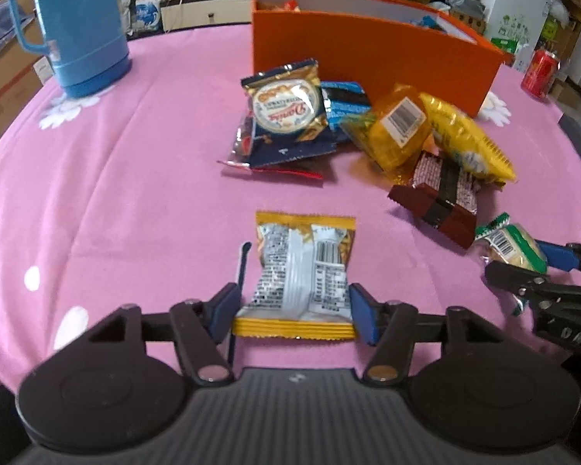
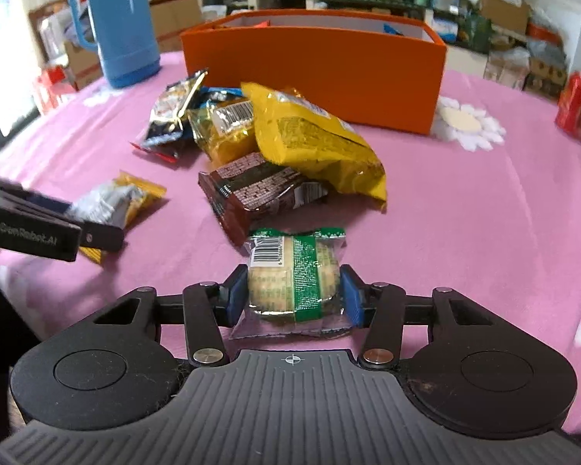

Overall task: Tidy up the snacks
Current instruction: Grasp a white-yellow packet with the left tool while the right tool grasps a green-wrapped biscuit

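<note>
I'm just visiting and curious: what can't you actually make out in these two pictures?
- Inside of the orange box: both views, its front wall hides nearly all the contents.
- Red-edged packet: left view, buried under the cookie packet.
- Red can: right view, blurred near the edge.
- Shelf goods behind: both views, too small.

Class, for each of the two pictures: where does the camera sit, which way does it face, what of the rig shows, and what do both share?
Left wrist: on the left gripper, looking down its fingers at a yellow-edged packet; the right gripper shows at right.
Right wrist: on the right gripper, looking at a green-banded cracker pack; the left gripper shows at left.
Shared: orange box, blue flask, snack pile.
</note>
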